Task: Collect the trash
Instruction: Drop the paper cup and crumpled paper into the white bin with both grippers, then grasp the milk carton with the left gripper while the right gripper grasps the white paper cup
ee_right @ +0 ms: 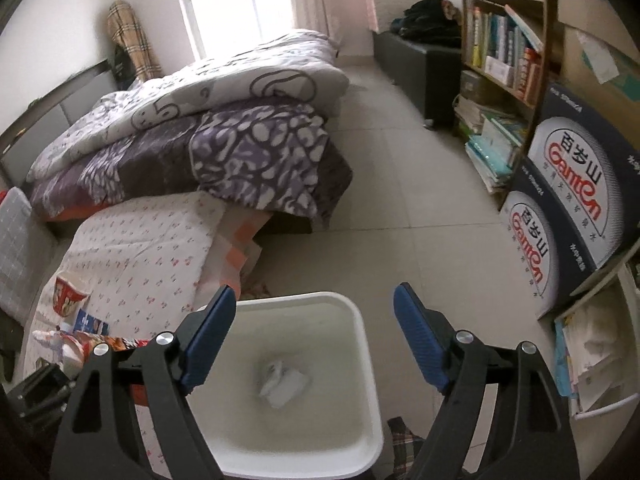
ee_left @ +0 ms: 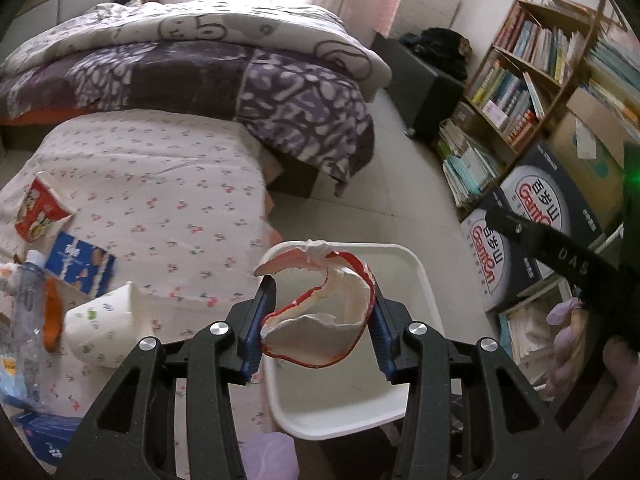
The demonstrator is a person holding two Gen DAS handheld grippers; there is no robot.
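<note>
My left gripper is shut on a crushed red-and-white paper bowl, its blue pads pressing both sides. The bowl hangs over the white bin beside the bed. In the right wrist view my right gripper stands open and holds nothing, right above the same bin. A crumpled white paper lies on the bin's bottom. More trash sits on the floral sheet: a red noodle cup, a blue packet, a white paper cup and a clear plastic bottle.
A bed with a floral sheet and a heaped purple quilt fills the left. A bookshelf and stacked dark boxes line the right wall. Tiled floor lies between them. A gloved hand shows at the right.
</note>
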